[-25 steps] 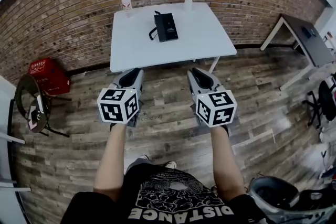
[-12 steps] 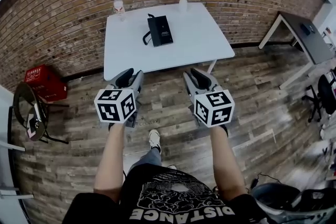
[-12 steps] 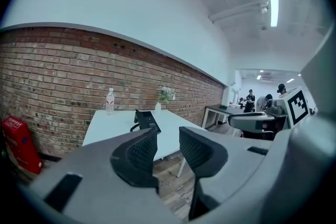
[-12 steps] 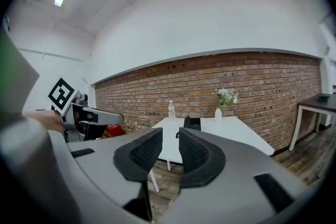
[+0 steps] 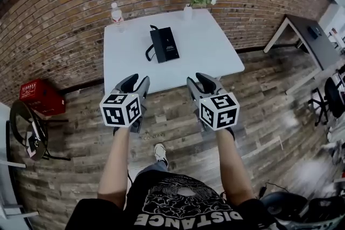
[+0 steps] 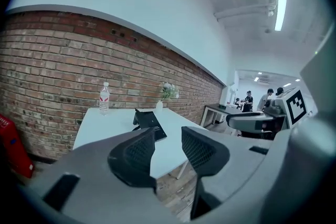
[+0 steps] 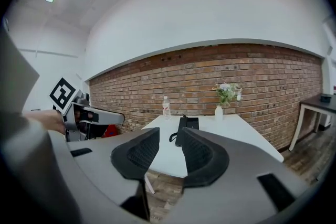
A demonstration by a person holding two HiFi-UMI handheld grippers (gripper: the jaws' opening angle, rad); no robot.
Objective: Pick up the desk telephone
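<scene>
1. left tongs (image 5: 136,82): jaws apart, just been opening, nothing between them, short of the counter (image 5: 215,51).
2. desk telephone (image 5: 164,44): mid-counter, ahead between both tongs, long axis running away, marginally nearer the left.
3. right tongs (image 5: 200,82): likewise just been opening, empty.

Bench (image 5: 213,59): against the brick wall (image 5: 70,24), on the floor (image 5: 172,116).
Desk telephone (image 5: 165,44): on the bench, near its middle.
Bottle (image 5: 116,13): upright at the bench's back left corner.
Vase (image 5: 188,11): at the bench's back edge, right of the telephone.
Crate (image 5: 40,97): on the floor, left of the bench, by the wall.
Second bench (image 5: 310,35): far right, well apart.
</scene>
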